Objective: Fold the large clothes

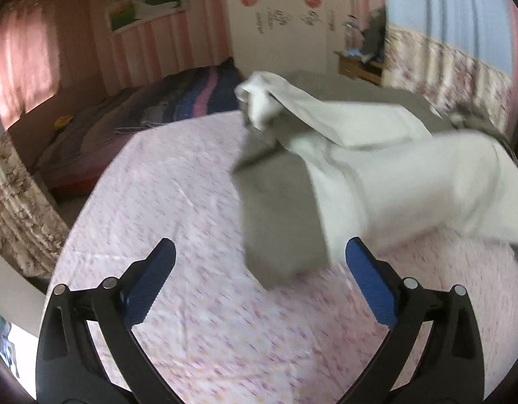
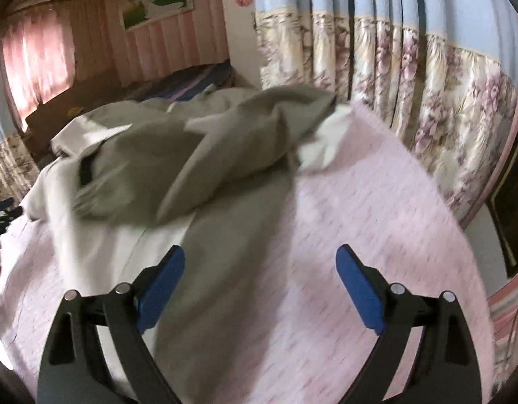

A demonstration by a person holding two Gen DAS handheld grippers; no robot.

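A large grey and white garment (image 1: pixel 326 155) lies crumpled on a pink patterned sheet (image 1: pixel 178 202). In the left wrist view it spreads from the centre to the right, with a grey flap hanging toward me. My left gripper (image 1: pixel 260 256) is open and empty, just short of that flap. In the right wrist view the garment (image 2: pixel 198 158) is heaped at centre left, a grey strip running down between the fingers. My right gripper (image 2: pixel 260 262) is open above that strip and the sheet (image 2: pixel 376 208). Both views are motion blurred.
A bed with a dark striped blanket (image 1: pixel 178 104) stands beyond the sheet. Floral curtains (image 2: pixel 427 84) hang at the right. A wooden stand (image 1: pixel 359 64) is at the back. The other gripper's tip (image 2: pixel 3 215) shows at the left edge.
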